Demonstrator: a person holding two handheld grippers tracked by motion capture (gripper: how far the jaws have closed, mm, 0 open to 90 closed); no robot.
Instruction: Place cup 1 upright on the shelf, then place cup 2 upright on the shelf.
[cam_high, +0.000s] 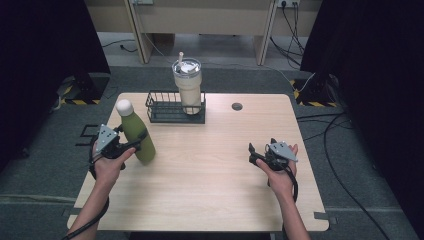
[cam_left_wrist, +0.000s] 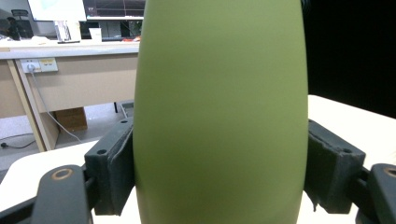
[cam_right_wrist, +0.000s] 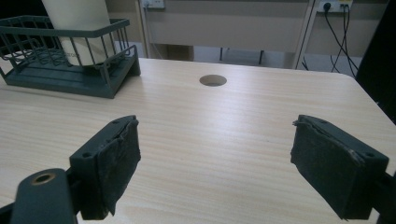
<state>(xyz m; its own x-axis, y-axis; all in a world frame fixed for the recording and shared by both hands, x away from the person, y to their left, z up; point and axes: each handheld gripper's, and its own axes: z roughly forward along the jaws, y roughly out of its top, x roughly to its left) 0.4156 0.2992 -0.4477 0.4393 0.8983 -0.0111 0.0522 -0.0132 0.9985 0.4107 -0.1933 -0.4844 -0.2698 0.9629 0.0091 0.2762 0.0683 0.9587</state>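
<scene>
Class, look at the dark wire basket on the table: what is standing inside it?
A cream tumbler with a straw and clear lid stands at the right end of the wire basket. The tumbler covers the basket floor beneath it.

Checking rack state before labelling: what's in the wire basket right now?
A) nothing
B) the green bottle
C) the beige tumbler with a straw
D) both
C: the tumbler stands in the wire basket, while the green bottle sits outside it, clamped by the left gripper.
</scene>
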